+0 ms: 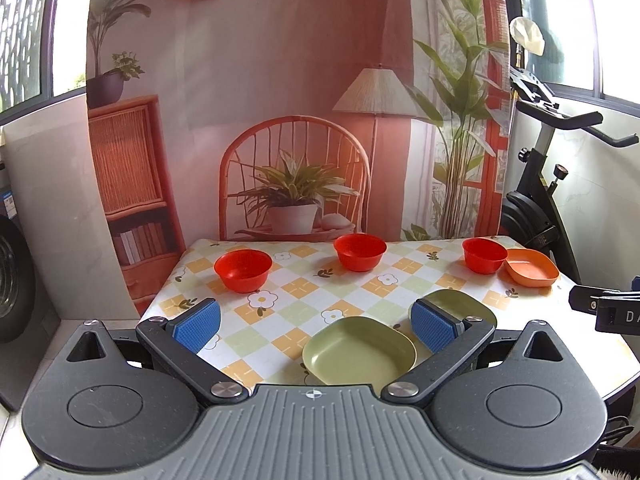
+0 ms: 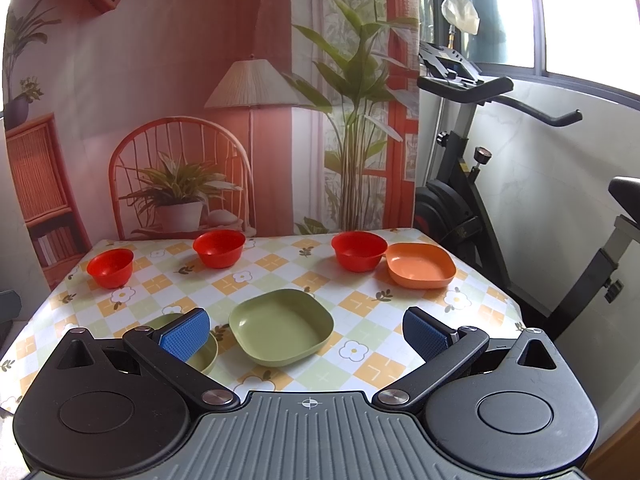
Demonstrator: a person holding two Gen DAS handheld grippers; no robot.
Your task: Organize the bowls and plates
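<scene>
While both grippers, left (image 1: 316, 326) and right (image 2: 306, 330), hover spread wide and empty, three red bowls (image 2: 219, 248) line the table's (image 2: 360, 304) far edge.

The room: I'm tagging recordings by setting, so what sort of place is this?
Probably a home corner staged as a dining spot: a printed backdrop hangs behind the table, with an exercise bike beside it.
</scene>
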